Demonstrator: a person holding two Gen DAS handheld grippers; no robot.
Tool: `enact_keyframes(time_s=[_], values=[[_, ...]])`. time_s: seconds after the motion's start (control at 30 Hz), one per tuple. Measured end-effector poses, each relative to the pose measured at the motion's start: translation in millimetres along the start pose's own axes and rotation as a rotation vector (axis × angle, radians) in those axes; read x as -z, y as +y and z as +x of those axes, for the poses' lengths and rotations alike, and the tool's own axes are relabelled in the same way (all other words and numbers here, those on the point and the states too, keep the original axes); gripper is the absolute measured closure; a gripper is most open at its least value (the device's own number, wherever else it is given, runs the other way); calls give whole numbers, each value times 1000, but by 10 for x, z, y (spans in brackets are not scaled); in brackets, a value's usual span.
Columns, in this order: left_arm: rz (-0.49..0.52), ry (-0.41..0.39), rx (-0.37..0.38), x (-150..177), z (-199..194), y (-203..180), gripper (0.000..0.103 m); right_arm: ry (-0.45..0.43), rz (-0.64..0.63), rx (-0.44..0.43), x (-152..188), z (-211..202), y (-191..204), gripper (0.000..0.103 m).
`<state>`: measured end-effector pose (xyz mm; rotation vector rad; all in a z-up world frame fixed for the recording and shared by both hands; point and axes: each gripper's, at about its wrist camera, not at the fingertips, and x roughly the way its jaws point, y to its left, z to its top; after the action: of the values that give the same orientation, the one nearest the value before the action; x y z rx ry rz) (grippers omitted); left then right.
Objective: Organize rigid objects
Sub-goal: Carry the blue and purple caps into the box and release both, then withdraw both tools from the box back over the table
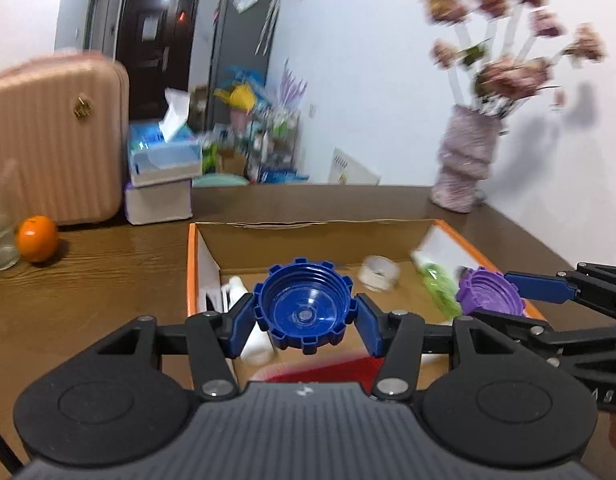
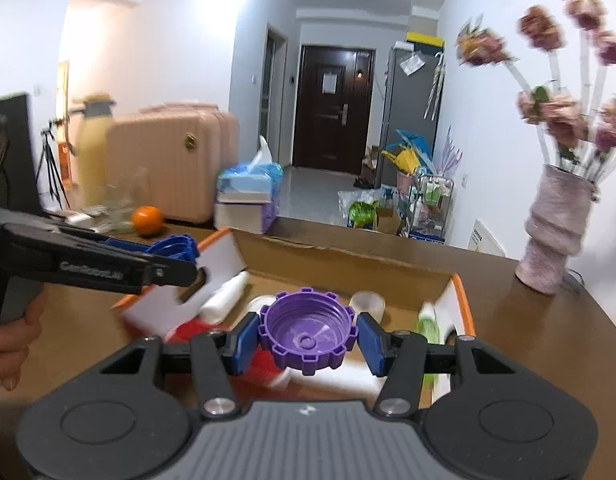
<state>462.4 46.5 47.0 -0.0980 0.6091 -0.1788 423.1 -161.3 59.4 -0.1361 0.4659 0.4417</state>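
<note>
Over the box: you hold both grippers above an open cardboard box (image 1: 308, 225) with orange rims that sits on the brown wooden desk (image 1: 87, 280).
Left gripper: your left gripper (image 1: 304, 312) is clamped on a blue cap (image 1: 303, 306); its blue fingers (image 1: 241, 330) press the cap's notched rim from both sides, with the cap's hollow side facing the camera.
Right gripper: your right gripper (image 2: 308, 338) is clamped on a purple cap (image 2: 308, 330) the same way, fingers against the rim, hollow side toward the camera.
Relation: in the left wrist view the purple cap sits to the right of the blue one, over the box's right side; the two caps are apart.
Left hand: your hand (image 2: 9, 344) shows at the left edge of the right wrist view, wrapped around the left gripper's handle.
Inside the box: a white bottle (image 2: 223, 298) lies near the left wall, a pale round lid (image 1: 378, 273) toward the far end, a green item (image 1: 440, 290) along the right wall, and something red (image 1: 328, 372) at the near end, too blurred to name.
Far left corner of the desk: an orange (image 1: 36, 238), a pink suitcase (image 1: 55, 140), and a tissue box (image 1: 163, 156) stacked on another box.
Far right corner of the desk: a pale vase (image 2: 554, 236) with pinkish flowers.
</note>
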Motion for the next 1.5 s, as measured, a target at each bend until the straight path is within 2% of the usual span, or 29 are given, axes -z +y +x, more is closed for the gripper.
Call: enact_keyframes(time_s=[0.1,0.23,0.3,0.33,0.47,0.53,0.63,0.77,1.1,1.27,1.5], values=[[-46,82,9,-206,503,147,49,80,41,-33,-255,630,-135,51],[-83,148,-54,-284,945,295,43,171,-23,-35,-460,1312,-155,50],[-79,139,-25,-282,951,315,34,227,-66,-42,-481,1587,-133,51],[-64,119,-4,-278,932,307,22,240,-78,-49,-473,1671,-121,50],[-43,82,-18,-232,865,267,20,241,-91,-41,-377,1765,-60,39],[-35,79,-11,-219,815,263,20,238,-80,-45,-356,1736,-76,38],[3,52,-2,-260,647,205,20,233,-83,-17,-357,1630,-116,37],[67,-1,-31,-294,245,102,19,208,-92,27,-447,1327,-219,30],[88,-85,-89,-277,-885,23,15,102,-126,82,-599,148,-263,24],[121,-134,-122,-112,-1344,-93,11,69,-137,89,-515,-347,-211,23],[150,-227,-169,351,-1899,-329,4,-23,-151,95,-213,-979,-71,18]])
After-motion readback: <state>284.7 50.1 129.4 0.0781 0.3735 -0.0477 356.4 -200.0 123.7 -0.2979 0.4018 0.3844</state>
